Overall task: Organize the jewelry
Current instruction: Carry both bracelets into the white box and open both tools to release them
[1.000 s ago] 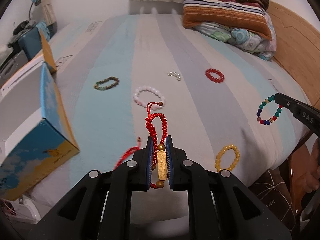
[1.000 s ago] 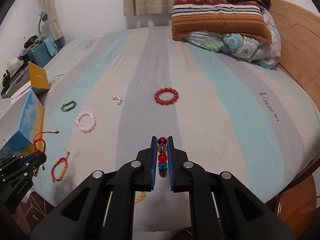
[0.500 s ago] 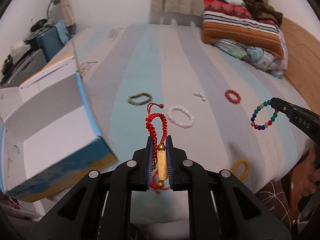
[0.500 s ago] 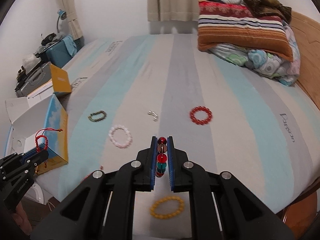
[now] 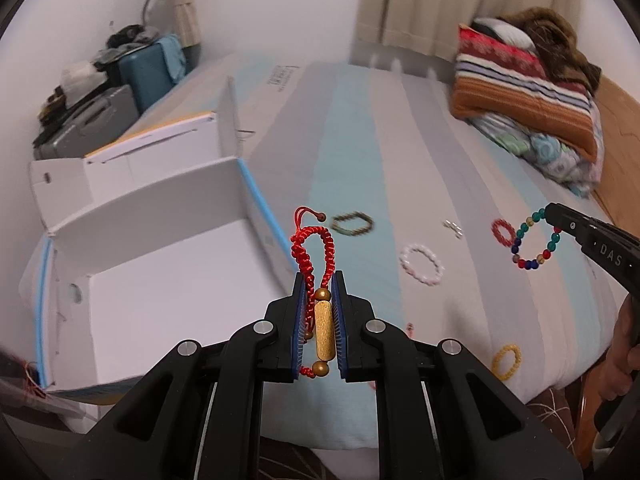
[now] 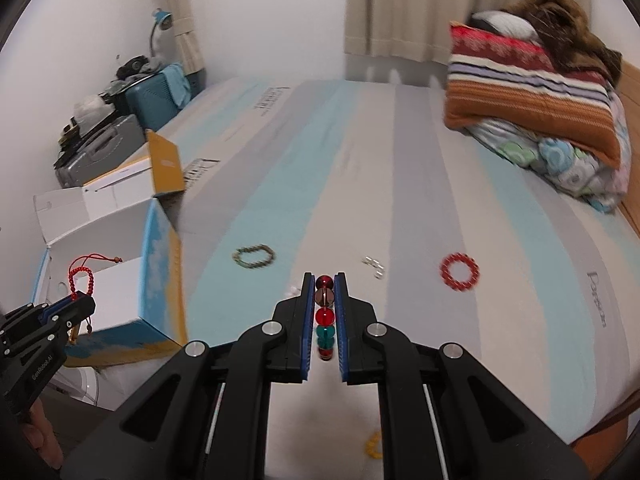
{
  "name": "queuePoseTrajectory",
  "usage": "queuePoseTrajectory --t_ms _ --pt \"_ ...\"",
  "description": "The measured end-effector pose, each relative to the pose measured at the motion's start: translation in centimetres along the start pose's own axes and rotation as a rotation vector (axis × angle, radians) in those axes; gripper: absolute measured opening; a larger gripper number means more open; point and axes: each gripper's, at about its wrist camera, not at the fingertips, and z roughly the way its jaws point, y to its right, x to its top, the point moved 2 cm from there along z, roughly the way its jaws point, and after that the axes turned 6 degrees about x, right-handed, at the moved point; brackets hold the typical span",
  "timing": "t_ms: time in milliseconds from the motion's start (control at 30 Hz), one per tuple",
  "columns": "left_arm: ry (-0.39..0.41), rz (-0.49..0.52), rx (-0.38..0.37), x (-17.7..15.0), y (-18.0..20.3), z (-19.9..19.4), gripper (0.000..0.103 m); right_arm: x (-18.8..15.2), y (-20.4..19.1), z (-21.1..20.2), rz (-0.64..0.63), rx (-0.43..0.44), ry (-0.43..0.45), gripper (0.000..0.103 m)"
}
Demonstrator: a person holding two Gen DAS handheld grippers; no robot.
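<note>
My left gripper [image 5: 320, 280] is shut on a red cord bracelet [image 5: 323, 332] with a gold tube bead; its red loop sticks up past the fingertips. It hovers at the near right corner of an open white box [image 5: 152, 216] with blue edges. My right gripper [image 6: 324, 280] is shut on a multicoloured bead bracelet [image 6: 324, 316], held edge-on above the striped bed. In the left wrist view that bracelet [image 5: 534, 240] hangs as a ring from the right gripper [image 5: 560, 216]. The right wrist view shows the left gripper [image 6: 76, 304] in front of the box [image 6: 160, 280].
On the striped bedcover [image 6: 400, 160] lie a green-brown bracelet [image 5: 353, 224], a pink-white bracelet [image 5: 422, 264], a small silver piece [image 5: 453, 227], a red bead bracelet [image 5: 503, 232] and a yellow bracelet [image 5: 506, 361]. Folded bedding [image 6: 532, 80] is stacked far right. Suitcases [image 6: 104, 148] stand left.
Both grippers have risen and swung left towards the box, each keeping its bracelet. The box's open inside now fills the left half of the left wrist view.
</note>
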Motion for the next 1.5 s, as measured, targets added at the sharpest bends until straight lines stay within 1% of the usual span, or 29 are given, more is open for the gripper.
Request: queuePoseTrajectory --t_ms 100,267,567,800,933,1100,1233,1400,1500 --pt "0.001 -0.024 0.022 0.2 -2.1 -0.4 0.012 1.0 -2.3 0.4 -0.025 0.020 0.004 0.009" --pt "-0.001 -0.082 0.069 0.5 -6.9 -1.0 0.012 2.4 -6.6 1.2 -0.066 0.061 0.003 0.009" --pt "-0.010 -0.176 0.157 0.1 -15.7 -1.7 0.012 3.8 -16.2 3.1 -0.154 0.143 -0.004 0.009" --pt "-0.035 -0.233 0.203 -0.8 -20.2 -1.6 0.012 4.2 -22.7 4.4 -0.217 0.202 -0.011 0.009" --pt "-0.065 -0.261 0.204 -1.2 -22.0 -0.7 0.012 3.8 -25.2 5.7 -0.251 0.215 -0.029 0.009" --pt "-0.119 -0.267 0.211 -1.6 -23.3 1.5 0.012 2.4 -27.2 8.9 -0.278 0.227 -0.093 0.009" --pt "-0.186 -0.295 0.177 -2.1 -24.0 3.8 0.012 1.1 -28.0 11.5 -0.287 0.220 -0.168 0.009" --pt "-0.259 -0.302 0.167 -3.1 -24.3 6.1 0.012 -0.1 -28.8 14.2 -0.306 0.195 -0.245 0.009" --pt "-0.284 -0.296 0.168 -3.6 -24.2 6.8 0.012 -0.5 -29.1 15.2 -0.307 0.186 -0.276 0.009"
